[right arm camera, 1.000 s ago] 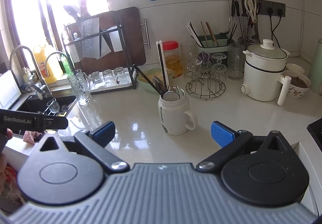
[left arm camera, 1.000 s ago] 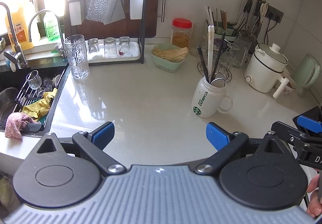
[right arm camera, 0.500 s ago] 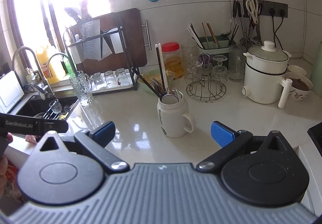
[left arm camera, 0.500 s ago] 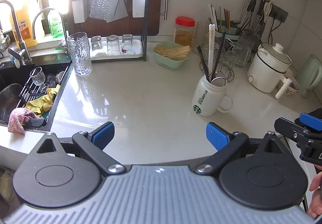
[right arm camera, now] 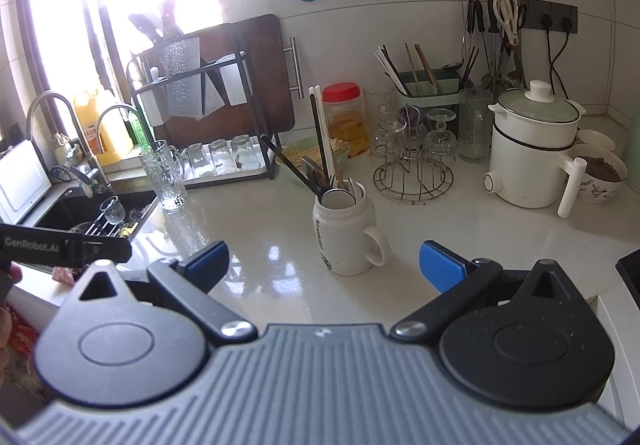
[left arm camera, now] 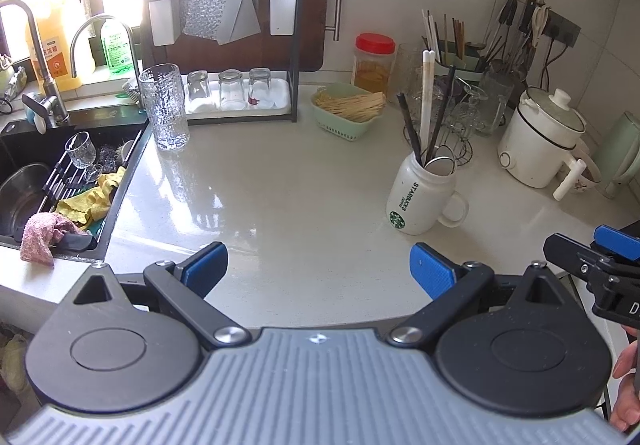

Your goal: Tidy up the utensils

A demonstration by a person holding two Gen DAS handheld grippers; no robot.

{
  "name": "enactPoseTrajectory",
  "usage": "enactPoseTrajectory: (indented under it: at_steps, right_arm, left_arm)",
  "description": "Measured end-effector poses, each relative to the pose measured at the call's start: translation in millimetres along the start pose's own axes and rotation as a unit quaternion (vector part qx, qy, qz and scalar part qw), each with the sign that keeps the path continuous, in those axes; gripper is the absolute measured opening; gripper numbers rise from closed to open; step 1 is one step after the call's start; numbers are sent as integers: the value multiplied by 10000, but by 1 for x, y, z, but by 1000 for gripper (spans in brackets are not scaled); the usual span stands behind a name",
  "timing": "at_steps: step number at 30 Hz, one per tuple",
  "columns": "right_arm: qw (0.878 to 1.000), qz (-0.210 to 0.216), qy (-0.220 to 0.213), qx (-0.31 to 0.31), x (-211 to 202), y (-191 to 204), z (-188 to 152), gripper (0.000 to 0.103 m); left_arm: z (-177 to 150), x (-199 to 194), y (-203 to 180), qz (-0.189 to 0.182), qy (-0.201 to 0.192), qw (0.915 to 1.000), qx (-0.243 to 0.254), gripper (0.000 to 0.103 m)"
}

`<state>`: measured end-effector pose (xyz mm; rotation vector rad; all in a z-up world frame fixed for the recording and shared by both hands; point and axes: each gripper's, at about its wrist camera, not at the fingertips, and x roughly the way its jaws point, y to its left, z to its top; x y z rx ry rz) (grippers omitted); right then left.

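Note:
A white Starbucks mug stands on the pale counter, holding black and white chopsticks and spoons. A green utensil holder with more chopsticks stands by the back wall. My left gripper is open and empty above the counter's front edge, left of the mug. My right gripper is open and empty too, with the mug just beyond the gap between its fingers. The right gripper's blue pads show at the left wrist view's right edge.
A sink with glasses and cloths lies at the left, a tall glass beside it. A dish rack, green basket, red-lidded jar, wire glass stand and white cooker line the back.
Both grippers have risen and tilted slightly, so the mug and counter sit a little lower in each view. Both stay open. Nothing on the counter has moved.

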<state>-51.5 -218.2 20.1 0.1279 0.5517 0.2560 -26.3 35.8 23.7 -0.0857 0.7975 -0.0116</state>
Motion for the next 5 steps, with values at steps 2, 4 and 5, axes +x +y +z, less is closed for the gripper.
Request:
enactPoseTrajectory:
  at_steps: [2,4,5]
  right_arm:
    - [10000,7,13,24,3,-1,0,103]
    - [10000,6,31,44,5,-1,1,103]
    - [10000,12,32,43,6,-1,1,103]
  left_arm:
    - [1,2,2,11,26,10000,-14,99]
    - [1,4,2,0,33,10000,-34,99]
    - [2,5,2,-17,53,10000,-37,99]
